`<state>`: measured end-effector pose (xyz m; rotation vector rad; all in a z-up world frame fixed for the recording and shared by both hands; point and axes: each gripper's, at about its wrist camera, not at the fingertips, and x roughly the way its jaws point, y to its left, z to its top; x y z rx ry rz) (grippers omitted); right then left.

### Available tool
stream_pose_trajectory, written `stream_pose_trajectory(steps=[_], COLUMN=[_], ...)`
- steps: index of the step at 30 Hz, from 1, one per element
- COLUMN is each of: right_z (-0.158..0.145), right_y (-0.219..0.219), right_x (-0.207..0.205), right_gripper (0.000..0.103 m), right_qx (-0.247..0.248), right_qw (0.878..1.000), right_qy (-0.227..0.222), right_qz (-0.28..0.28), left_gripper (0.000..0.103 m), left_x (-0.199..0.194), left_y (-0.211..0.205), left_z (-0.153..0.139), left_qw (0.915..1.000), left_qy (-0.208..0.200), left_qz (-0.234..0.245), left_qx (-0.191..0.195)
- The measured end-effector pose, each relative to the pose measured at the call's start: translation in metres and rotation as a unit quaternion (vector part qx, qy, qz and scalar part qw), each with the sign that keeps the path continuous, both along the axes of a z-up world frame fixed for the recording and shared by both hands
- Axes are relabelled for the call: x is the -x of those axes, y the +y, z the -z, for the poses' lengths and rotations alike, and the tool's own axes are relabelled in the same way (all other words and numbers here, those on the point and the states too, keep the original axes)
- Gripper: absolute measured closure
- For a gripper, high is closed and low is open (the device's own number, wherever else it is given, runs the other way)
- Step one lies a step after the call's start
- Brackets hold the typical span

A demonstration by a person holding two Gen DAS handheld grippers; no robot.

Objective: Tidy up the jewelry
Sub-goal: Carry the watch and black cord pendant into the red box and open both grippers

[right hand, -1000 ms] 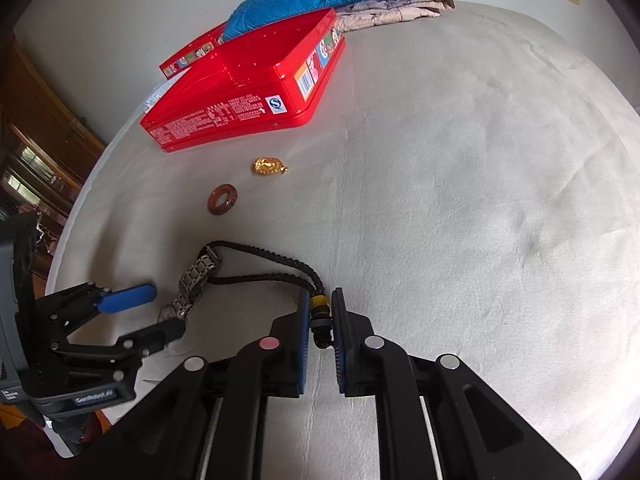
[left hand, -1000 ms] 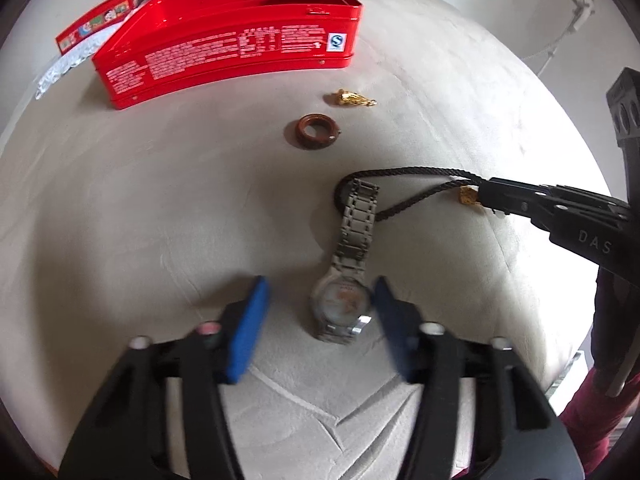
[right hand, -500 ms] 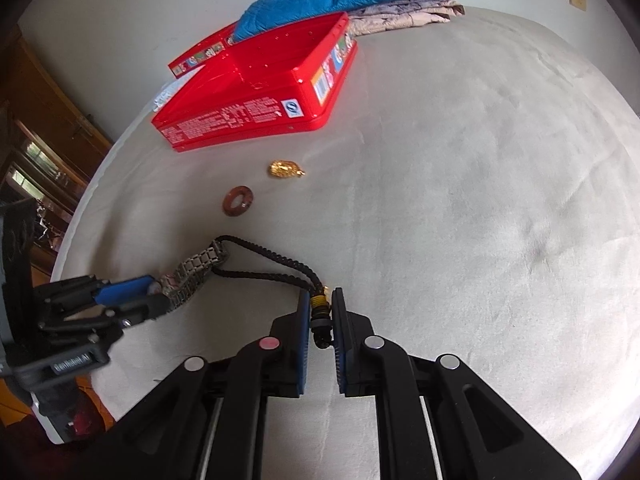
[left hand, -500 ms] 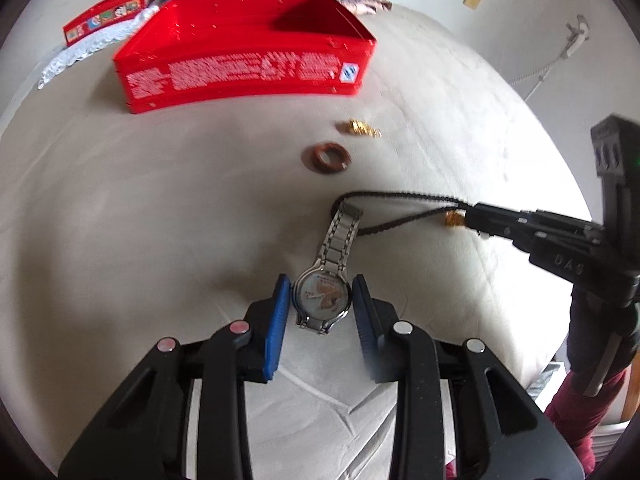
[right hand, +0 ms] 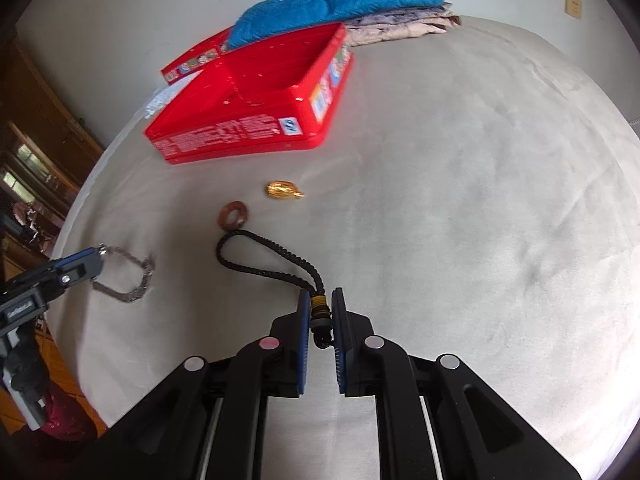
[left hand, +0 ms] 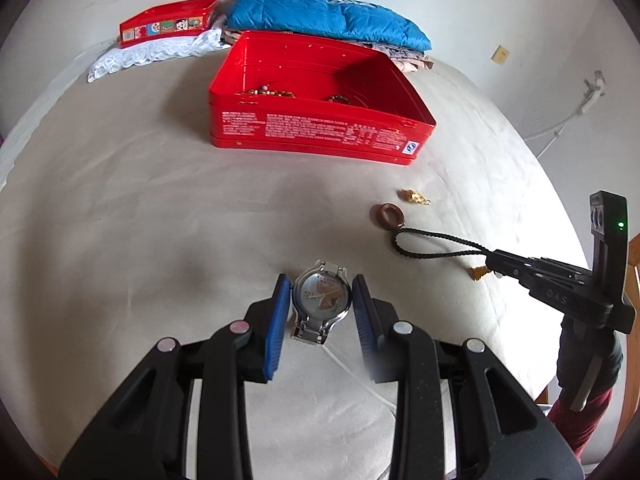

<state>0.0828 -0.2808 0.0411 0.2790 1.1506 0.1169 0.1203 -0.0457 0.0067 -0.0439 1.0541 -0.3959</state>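
plain white wall (left hand: 480, 8) behind a beige bed (right hand: 460, 200); dark wooden cabinet (right hand: 36, 120), perhaps glass-fronted, at left.

two tools (left hand: 322, 304) (right hand: 320, 314), one watch (left hand: 322, 298) between the left tool's pads, one black cord necklace (right hand: 264, 264), one brown ring (left hand: 387, 216), one gold charm (left hand: 414, 196), two red tins (left hand: 316, 132) (left hand: 168, 24) ahead.
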Motion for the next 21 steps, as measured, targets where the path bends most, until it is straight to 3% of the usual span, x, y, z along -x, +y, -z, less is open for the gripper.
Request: stream_pose_trajectory(steps=[12,21], right_z=[-0.047,-0.093], right_y=[0.026,0.029], right_x=[-0.027,-0.061], right_gripper=[0.092,0.093], right_qx=[-0.011,-0.017], right_qw=[0.998,0.994], right_qy=[-0.052,-0.102], right_qz=[-0.033,-0.034], left_gripper=[0.073,0.073], left_x=[-0.009,-0.029], left_y=[0.018,0.021], left_z=[-0.029,-0.066], left_qw=[0.9991,0.996], left_qy=[-0.035,-0.08], left_qz=[-0.015,-0.028], left_qx=[0.02,0.027])
